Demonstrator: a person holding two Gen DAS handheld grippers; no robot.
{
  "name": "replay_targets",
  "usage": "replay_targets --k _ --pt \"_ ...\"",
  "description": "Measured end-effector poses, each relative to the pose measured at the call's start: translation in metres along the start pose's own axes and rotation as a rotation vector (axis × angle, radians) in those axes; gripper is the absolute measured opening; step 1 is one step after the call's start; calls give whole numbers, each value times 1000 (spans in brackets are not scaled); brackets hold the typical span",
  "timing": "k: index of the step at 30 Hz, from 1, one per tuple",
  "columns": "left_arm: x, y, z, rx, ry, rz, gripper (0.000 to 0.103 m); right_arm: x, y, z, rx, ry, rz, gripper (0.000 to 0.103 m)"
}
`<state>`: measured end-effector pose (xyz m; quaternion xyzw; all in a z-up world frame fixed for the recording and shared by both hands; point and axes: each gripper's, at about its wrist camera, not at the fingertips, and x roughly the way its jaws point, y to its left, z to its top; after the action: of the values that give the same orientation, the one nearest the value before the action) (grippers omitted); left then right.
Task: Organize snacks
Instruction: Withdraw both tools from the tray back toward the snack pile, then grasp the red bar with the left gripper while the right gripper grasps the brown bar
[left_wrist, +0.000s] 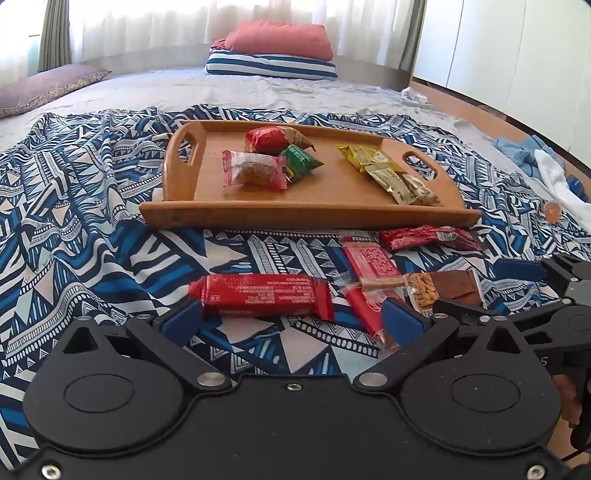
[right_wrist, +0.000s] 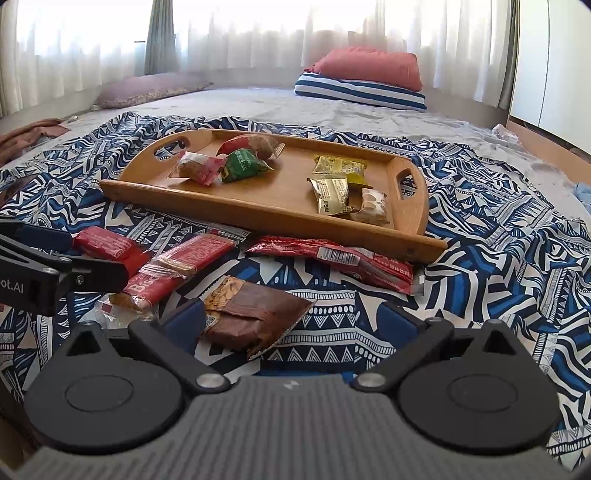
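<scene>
Closing our spread left gripper (left_wrist: 291, 321) on the red bar (left_wrist: 262, 297) risks snagging the bedspread (left_wrist: 92, 221) (right gripper (right_wrist: 291, 325) gapes over the brown packet (right_wrist: 255, 317)).

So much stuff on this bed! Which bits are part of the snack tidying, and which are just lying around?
Part of the job:
wooden tray
green packet
yellow packets
red bar
brown packet
left gripper, open
right gripper, open

Just lying around:
red pillow
striped pillow
patterned cloth

red biscuit wrapper (right_wrist: 157, 282): "Bis" | left gripper (right_wrist: 55, 273) body: "ot.AI" | other print unreadable
</scene>
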<state>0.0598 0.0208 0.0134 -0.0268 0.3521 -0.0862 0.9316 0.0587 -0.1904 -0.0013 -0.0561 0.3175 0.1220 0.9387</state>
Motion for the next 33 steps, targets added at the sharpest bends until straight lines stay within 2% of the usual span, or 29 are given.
replay_targets --k 5,13,17,19,22,26,33 --pt "3 5 7 7 -38 79 103 2 1 1 7 7 13 103" --pt "25 3 5 4 13 73 102 8 13 1 -27 14 31 103" --pt "27 -3 3 38 7 83 96 12 13 2 2 32 59 103" --pt "27 -4 2 43 7 71 87 13 13 2 9 33 65 103" --pt "27 -5 3 42 11 62 83 14 14 2 13 33 73 101" --pt "27 -5 4 37 10 57 78 13 16 2 10 24 77 95" --pt "22 -6 9 26 -5 56 64 7 20 -3 2 -11 55 74"
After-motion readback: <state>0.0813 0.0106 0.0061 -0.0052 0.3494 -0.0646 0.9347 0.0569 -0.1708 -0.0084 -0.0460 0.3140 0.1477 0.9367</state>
